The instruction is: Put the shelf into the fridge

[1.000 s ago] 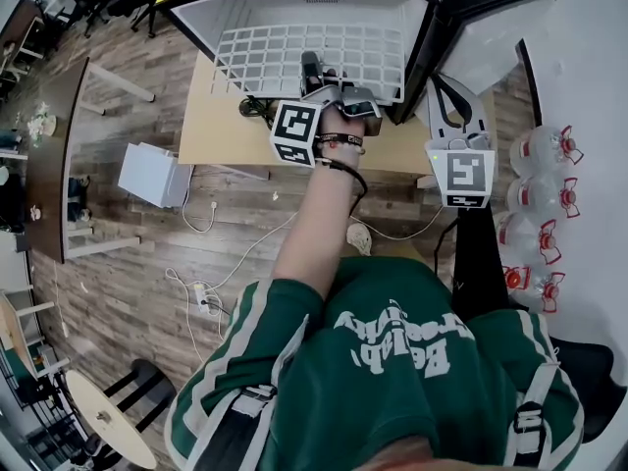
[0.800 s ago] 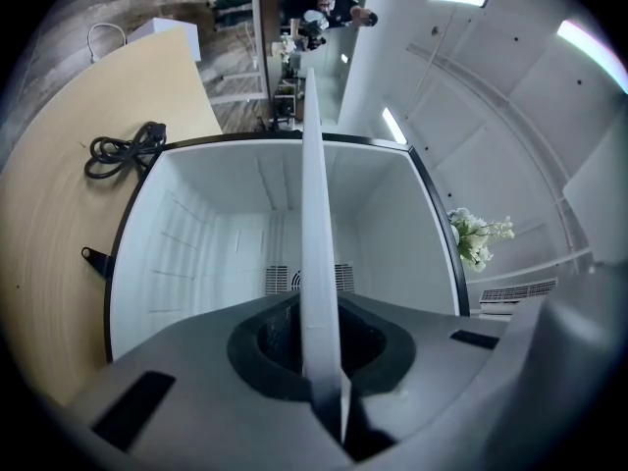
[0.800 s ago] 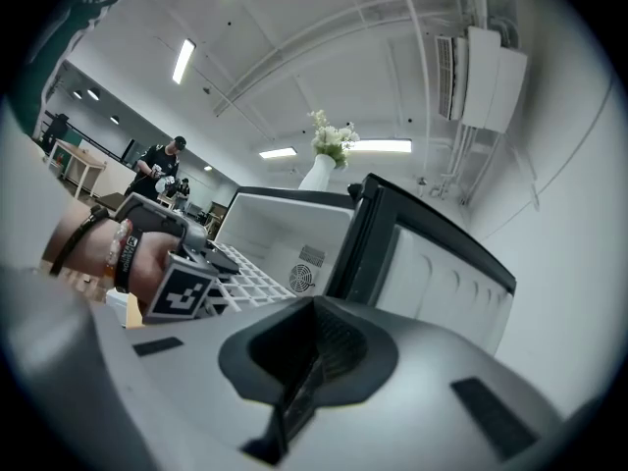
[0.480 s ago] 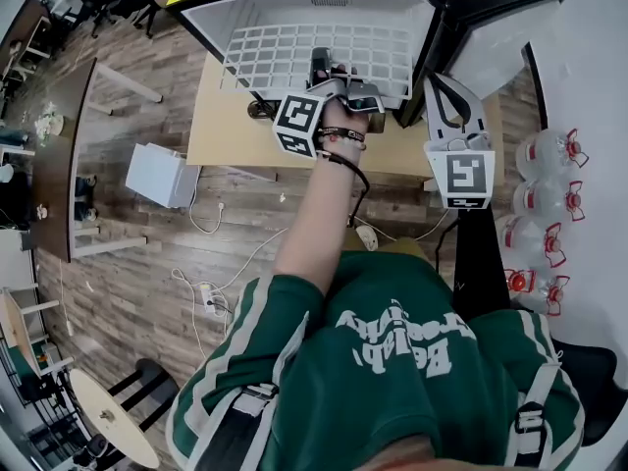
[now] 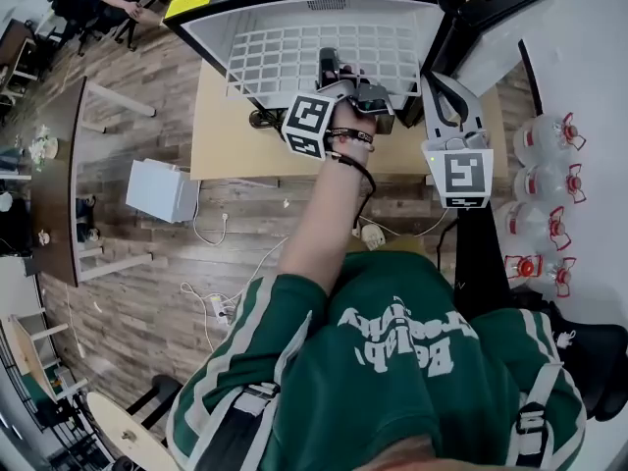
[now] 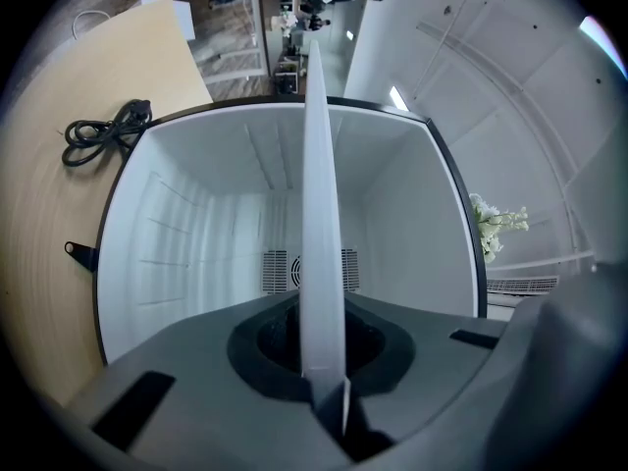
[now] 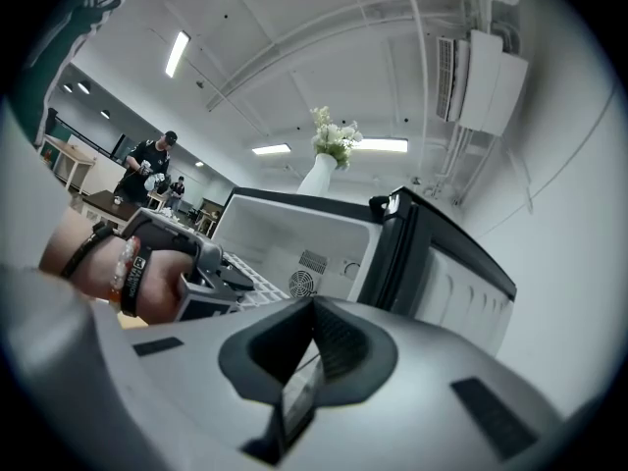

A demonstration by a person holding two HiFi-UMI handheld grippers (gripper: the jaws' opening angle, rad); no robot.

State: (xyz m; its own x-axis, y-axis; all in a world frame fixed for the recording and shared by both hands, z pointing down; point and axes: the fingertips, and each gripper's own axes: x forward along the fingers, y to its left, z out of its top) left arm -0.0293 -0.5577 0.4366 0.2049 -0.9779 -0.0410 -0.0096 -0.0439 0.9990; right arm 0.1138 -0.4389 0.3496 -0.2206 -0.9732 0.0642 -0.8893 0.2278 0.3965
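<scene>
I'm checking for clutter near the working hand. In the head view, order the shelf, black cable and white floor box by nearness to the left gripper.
1. shelf: clamped in the left gripper.
2. black cable: on the table, just left.
3. white box: on the floor, farther left.

The floor (image 5: pixel 128 263) is wood plank, with white cables (image 5: pixel 211 297) and a white box (image 5: pixel 162 191) lying on it. On it stand a pale wooden table (image 5: pixel 221 130) bearing a coiled black cord (image 6: pixel 103 130), a long dark table (image 5: pixel 54 180) at the left and a round table (image 5: pixel 123 440) at the lower left. Water bottles (image 5: pixel 545 199) with red caps stand in a row at the right, while strip lights (image 7: pixel 178 53) glow on the white ceiling (image 7: pixel 324 47), an air conditioner (image 7: pixel 486 81) hangs high, and white flowers (image 7: pixel 332 137) fill a vase.
</scene>
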